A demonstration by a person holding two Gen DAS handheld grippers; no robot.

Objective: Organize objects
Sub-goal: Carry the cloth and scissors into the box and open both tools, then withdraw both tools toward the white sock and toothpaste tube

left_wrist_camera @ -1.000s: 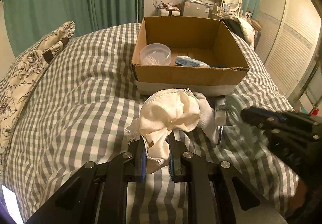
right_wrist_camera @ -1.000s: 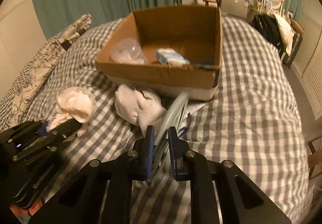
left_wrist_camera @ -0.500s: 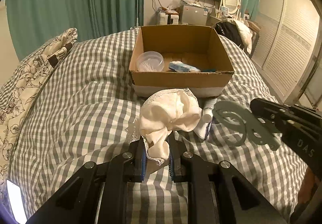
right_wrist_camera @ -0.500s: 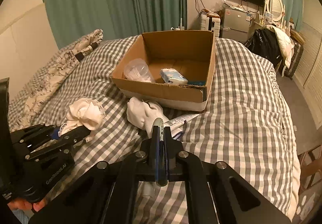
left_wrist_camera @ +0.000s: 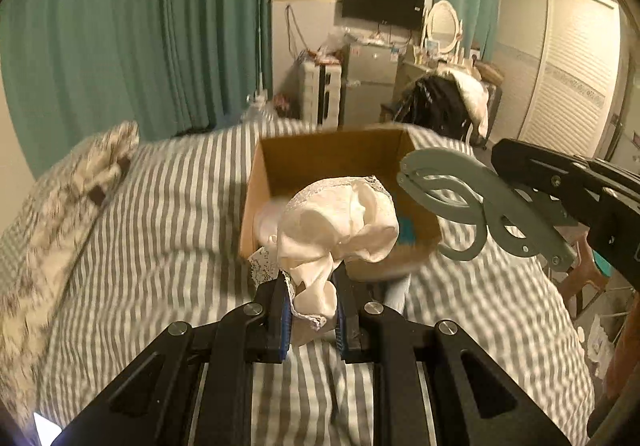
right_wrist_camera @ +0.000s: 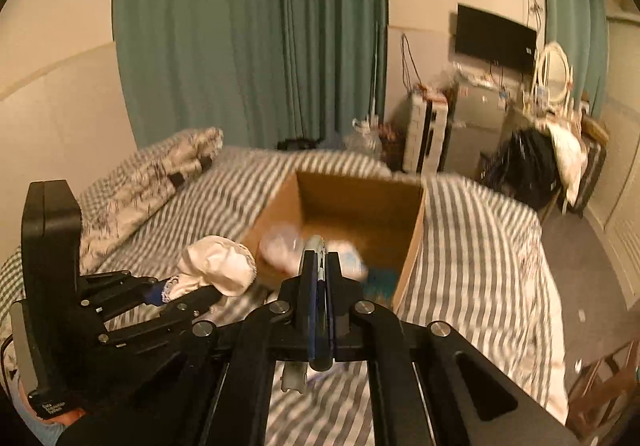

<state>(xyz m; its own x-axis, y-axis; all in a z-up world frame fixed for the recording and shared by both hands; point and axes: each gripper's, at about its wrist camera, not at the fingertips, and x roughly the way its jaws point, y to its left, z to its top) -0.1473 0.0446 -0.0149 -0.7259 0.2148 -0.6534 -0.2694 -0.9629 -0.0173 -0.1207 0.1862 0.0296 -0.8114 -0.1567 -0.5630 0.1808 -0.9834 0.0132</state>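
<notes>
Hanger (left_wrist_camera: 468, 201) flat-on in left view (edge-on in right).

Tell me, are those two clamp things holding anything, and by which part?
Yes. The left hand-held gripper pinches the cream lacy cloth by its lower bunched end. The right hand-held gripper clamps the grey folding hanger edge-on by one end.

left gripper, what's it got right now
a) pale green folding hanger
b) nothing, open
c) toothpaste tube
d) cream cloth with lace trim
d: in the left wrist view the left gripper is shut on the cream lace-edged cloth, held up in front of the cardboard box; the pale green hanger is in the right gripper.
</notes>
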